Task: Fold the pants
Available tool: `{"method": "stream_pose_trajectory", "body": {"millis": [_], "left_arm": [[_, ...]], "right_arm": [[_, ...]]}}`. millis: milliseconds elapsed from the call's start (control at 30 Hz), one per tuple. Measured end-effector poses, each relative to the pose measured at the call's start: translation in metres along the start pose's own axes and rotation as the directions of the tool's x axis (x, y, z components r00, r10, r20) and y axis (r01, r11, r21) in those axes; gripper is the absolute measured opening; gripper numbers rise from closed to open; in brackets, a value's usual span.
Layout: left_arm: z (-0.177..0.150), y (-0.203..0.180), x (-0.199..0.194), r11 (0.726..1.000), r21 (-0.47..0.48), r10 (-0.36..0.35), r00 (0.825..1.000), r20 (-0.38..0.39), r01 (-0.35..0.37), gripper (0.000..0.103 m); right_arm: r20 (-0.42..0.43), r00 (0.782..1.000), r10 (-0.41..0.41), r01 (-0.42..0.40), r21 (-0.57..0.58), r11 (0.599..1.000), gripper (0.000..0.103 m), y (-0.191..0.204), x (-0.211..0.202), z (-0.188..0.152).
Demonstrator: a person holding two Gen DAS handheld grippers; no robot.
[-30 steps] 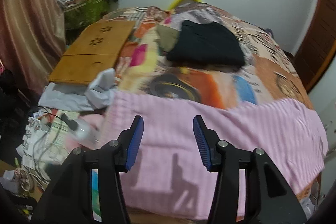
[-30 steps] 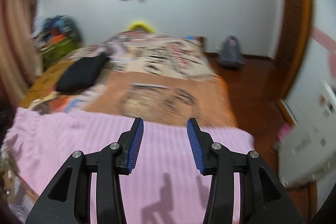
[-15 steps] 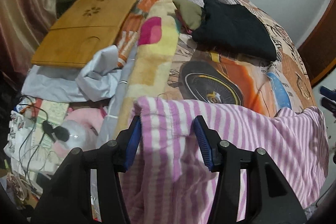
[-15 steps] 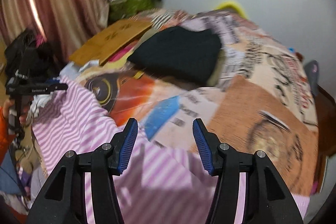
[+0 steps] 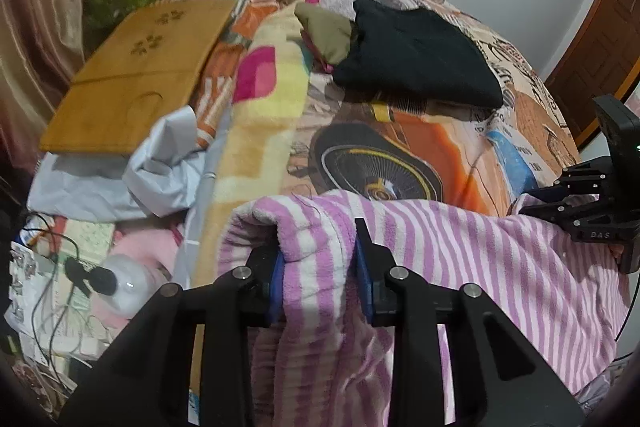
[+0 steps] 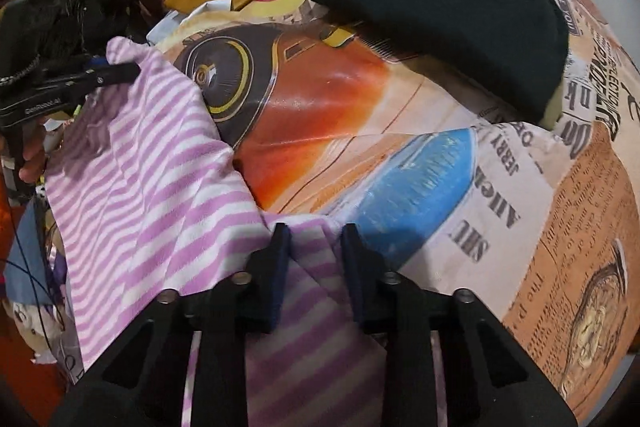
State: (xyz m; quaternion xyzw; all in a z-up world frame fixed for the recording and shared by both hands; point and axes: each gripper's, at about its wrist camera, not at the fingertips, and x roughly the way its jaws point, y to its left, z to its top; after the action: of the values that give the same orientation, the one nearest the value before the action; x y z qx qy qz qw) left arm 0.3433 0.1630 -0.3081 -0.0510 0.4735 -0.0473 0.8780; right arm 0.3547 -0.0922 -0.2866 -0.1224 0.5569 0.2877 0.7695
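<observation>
Pants [image 5: 460, 259] newly gripped, lengthwise crosswise

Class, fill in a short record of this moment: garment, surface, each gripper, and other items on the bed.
garment: striped pants, pink and white, lying across the near edge
surface: bed with printed blanket
left gripper: jaws just closing, pinching a bunched fold of the pants
right gripper: jaws just closing on the pants' edge
other items: black folded garment, wooden lap tray
</observation>
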Motion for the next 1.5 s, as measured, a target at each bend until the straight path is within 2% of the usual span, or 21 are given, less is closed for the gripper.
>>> {"method": "stream_pose_trajectory", "body": {"millis": [100,200,367,567,667,800,900,967,1033,1200,1300,1400,1500], "left_arm": [[0.002,0.002,-0.015,1.0,-0.003,0.017,0.999,0.043,-0.017,0.029],[0.004,0.007,-0.027,0.999,-0.004,0.042,0.996,0.075,-0.042,0.029],[0.006,0.024,-0.027,0.996,-0.028,0.081,0.994,0.07,-0.079,0.029],[0.01,0.035,0.013,0.995,-0.04,0.094,0.995,-0.029,-0.095,0.029],[0.016,0.038,0.023,0.995,-0.051,0.085,0.995,-0.057,-0.088,0.032],[0.019,0.037,0.006,0.995,-0.063,0.076,0.996,-0.05,-0.079,0.036],[0.016,0.034,-0.021,0.993,-0.042,0.114,0.993,-0.008,-0.114,0.039],[0.013,0.032,-0.037,0.992,-0.038,0.122,0.992,0.013,-0.121,0.042],[0.005,0.031,-0.058,0.992,-0.037,0.124,0.992,0.038,-0.122,0.046],[-0.025,0.024,-0.089,0.993,-0.019,0.12,0.991,0.053,-0.119,0.056],[-0.055,0.022,-0.1,0.994,-0.036,0.102,0.994,0.029,-0.101,0.059],[-0.082,0.021,-0.105,0.996,-0.046,0.082,0.997,0.005,-0.081,0.059],[-0.106,0.021,-0.103,0.996,-0.077,0.051,0.998,-0.028,-0.053,0.059]], "right_arm": [[0.025,0.999,-0.026,0.027,-0.032,0.999,0.013,0.007,-0.002,0.001],[0.1,0.992,-0.081,0.088,-0.067,0.994,0.011,0.014,-0.012,-0.001],[0.199,0.97,-0.142,0.149,-0.019,0.989,0.01,-0.002,-0.028,0.009],[0.217,0.955,-0.2,0.205,0.0,0.979,0.009,-0.016,-0.018,0.024],[0.188,0.956,-0.226,0.234,-0.018,0.972,0.01,-0.016,-0.01,0.024],[0.175,0.951,-0.255,0.258,0.006,0.966,0.015,-0.02,-0.016,0.022],[0.208,0.923,-0.323,0.325,0.024,0.945,0.019,-0.018,-0.035,0.017],[0.225,0.92,-0.322,0.319,0.052,0.946,0.02,-0.018,-0.05,0.012],[0.244,0.92,-0.308,0.298,0.078,0.951,0.022,-0.013,-0.067,0.005],[0.305,0.906,-0.294,0.269,0.124,0.955,0.038,0.007,-0.103,-0.024],[0.322,0.903,-0.284,0.249,0.147,0.957,0.04,0.019,-0.116,-0.045],[0.329,0.893,-0.306,0.266,0.161,0.95,0.042,0.03,-0.124,-0.068],[0.327,0.886,-0.328,0.278,0.189,0.942,0.049,0.037,-0.127,-0.091]]}}
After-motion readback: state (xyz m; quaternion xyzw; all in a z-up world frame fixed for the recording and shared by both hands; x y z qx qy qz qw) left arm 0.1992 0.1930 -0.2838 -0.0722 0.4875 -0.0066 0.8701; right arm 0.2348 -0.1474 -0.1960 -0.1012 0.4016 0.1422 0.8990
